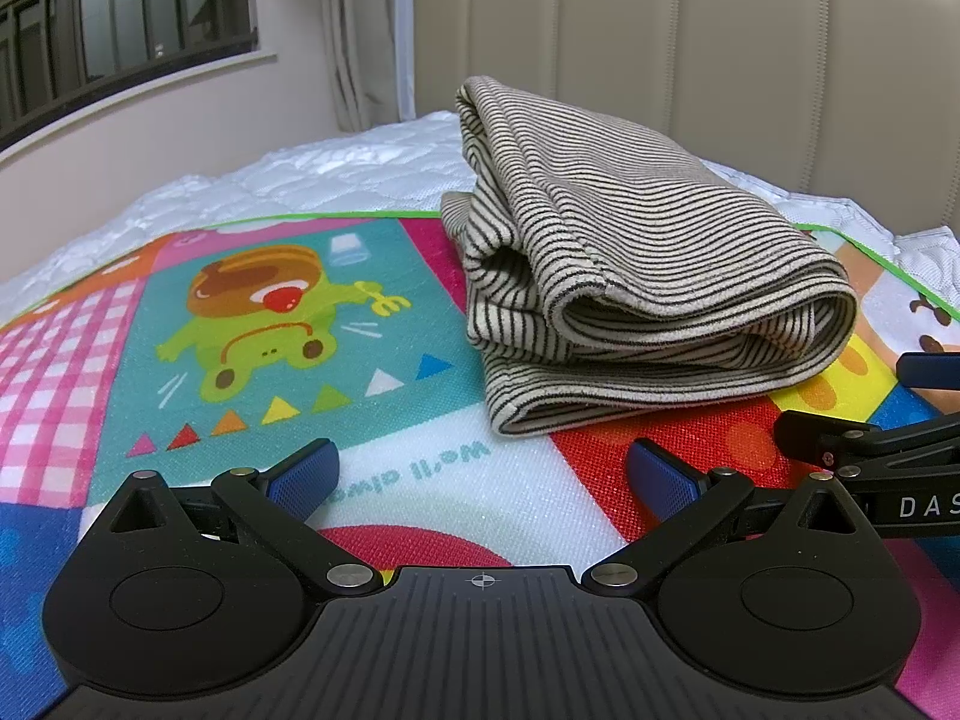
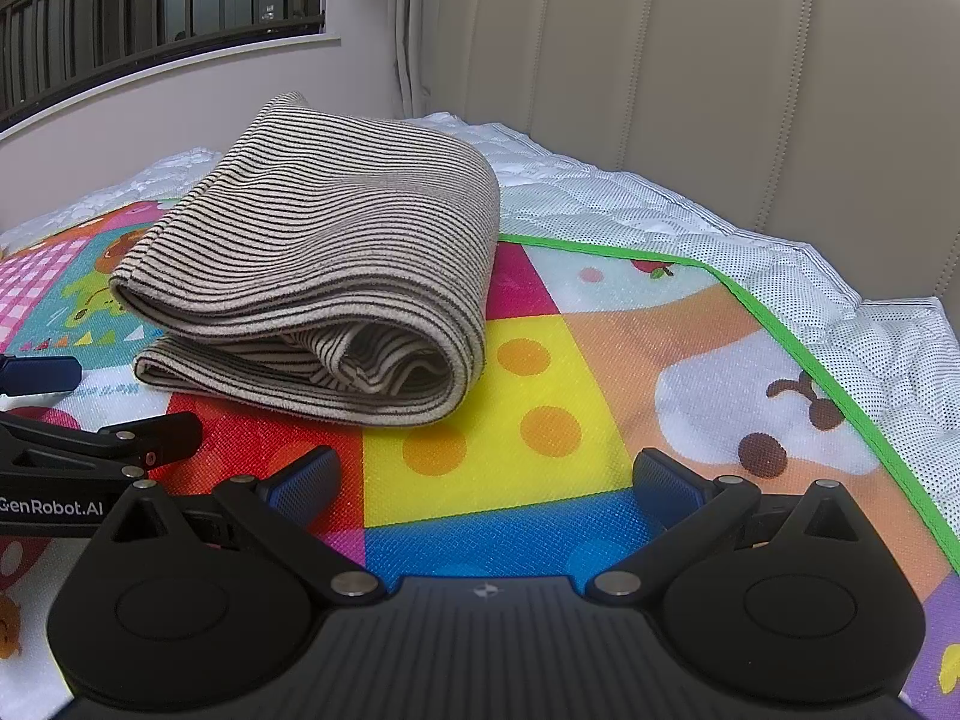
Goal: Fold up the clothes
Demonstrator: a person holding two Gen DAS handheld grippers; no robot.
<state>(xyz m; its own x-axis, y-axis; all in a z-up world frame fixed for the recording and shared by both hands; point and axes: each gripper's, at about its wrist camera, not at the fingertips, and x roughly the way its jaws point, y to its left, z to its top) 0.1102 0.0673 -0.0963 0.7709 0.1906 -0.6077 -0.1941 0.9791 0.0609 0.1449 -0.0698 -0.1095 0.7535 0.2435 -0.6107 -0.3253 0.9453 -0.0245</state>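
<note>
A beige garment with thin dark stripes [image 1: 630, 276] lies folded into a thick bundle on a colourful cartoon play mat [image 1: 252, 324]. It also shows in the right wrist view [image 2: 324, 276]. My left gripper [image 1: 483, 477] is open and empty, low over the mat, just short of the bundle's near edge. My right gripper [image 2: 486, 480] is open and empty, to the right of the left one, near the bundle's right front corner. Each gripper shows at the edge of the other's view.
The mat [image 2: 540, 360] lies on a white quilted mattress [image 2: 690, 222]. A beige padded headboard [image 1: 720, 48] stands behind. A wall with a barred window [image 1: 120, 24] is at the left. The mat's green edge [image 2: 840, 384] runs at the right.
</note>
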